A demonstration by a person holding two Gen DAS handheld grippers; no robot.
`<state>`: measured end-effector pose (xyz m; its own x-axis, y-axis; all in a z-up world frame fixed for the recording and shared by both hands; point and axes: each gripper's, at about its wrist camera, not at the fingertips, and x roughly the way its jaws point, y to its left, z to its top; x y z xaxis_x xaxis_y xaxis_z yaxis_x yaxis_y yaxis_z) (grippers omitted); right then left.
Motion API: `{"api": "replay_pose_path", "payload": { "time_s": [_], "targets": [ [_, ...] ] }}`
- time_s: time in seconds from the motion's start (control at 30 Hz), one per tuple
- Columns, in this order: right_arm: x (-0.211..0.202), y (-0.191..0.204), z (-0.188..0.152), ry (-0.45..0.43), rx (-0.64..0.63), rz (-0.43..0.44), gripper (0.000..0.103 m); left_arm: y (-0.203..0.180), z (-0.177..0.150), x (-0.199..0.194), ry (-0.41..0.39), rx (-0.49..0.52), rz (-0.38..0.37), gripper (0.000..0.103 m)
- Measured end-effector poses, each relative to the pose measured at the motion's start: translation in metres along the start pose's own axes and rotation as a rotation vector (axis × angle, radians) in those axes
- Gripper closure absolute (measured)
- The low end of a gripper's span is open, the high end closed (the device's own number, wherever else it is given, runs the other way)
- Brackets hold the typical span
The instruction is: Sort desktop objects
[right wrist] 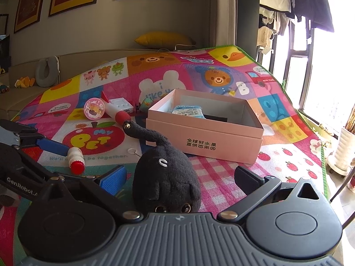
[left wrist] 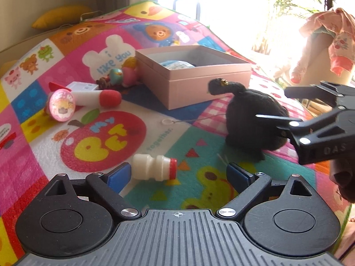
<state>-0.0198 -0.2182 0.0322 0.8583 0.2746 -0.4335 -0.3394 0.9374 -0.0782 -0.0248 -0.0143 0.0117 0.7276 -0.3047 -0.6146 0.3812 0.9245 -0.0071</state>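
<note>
A small white bottle with a red cap (left wrist: 155,169) lies on its side on the colourful play mat (left wrist: 99,141). My left gripper (left wrist: 178,175) stands open around it, the left pad close to the bottle's base and the right pad well clear of the cap. A black plush toy (right wrist: 166,177) sits between the fingers of my right gripper (right wrist: 182,179), which is open with gaps on both sides. The plush (left wrist: 250,119) and the right gripper (left wrist: 271,104) also show in the left wrist view. An open pink box (right wrist: 206,133) holds a blue-white packet (right wrist: 186,110).
Left of the box lie a pink round-topped toy (left wrist: 61,105), a white tube with a red end (left wrist: 95,97), a white case (left wrist: 82,86) and small figurines (left wrist: 119,75). A white ring on a string (left wrist: 166,122) lies mid-mat. A window and plant pot (right wrist: 341,153) stand beyond the mat's right edge.
</note>
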Motion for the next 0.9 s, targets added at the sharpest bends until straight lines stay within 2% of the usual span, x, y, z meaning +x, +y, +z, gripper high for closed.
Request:
{"api": "replay_pose_path", "payload": {
  "time_s": [0.13, 0.3, 0.33, 0.47, 0.63, 0.67, 0.8, 0.9],
  "targets": [
    [0.002, 0.003, 0.001, -0.001, -0.005, 0.01, 0.0, -0.009, -0.007, 0.0, 0.019, 0.031, 0.027, 0.01],
    [0.008, 0.007, 0.01, -0.003, -0.015, 0.05, 0.0, 0.0, -0.009, 0.003, 0.033, -0.063, 0.092, 0.005],
    [0.011, 0.008, 0.011, 0.005, -0.013, 0.063, 0.0, 0.001, -0.008, 0.003, 0.037, -0.08, 0.113, 0.001],
    [0.03, 0.017, 0.012, 0.085, -0.041, 0.099, 0.0, 0.003, -0.011, 0.003, 0.03, -0.096, 0.155, 0.0],
    [0.038, 0.017, 0.002, 0.138, -0.026, 0.074, 0.0, 0.004, -0.015, 0.002, 0.004, -0.114, 0.176, 0.0],
    [0.037, 0.014, 0.0, 0.142, -0.009, 0.071, 0.002, 0.004, -0.015, 0.002, 0.003, -0.115, 0.177, 0.0],
    [0.038, 0.002, -0.002, 0.163, 0.041, 0.066, 0.033, 0.003, -0.012, 0.001, 0.007, -0.131, 0.178, 0.0],
    [0.036, -0.001, -0.002, 0.156, 0.063, 0.061, 0.034, 0.001, -0.006, -0.002, -0.014, -0.135, 0.175, 0.0]
  ]
}}
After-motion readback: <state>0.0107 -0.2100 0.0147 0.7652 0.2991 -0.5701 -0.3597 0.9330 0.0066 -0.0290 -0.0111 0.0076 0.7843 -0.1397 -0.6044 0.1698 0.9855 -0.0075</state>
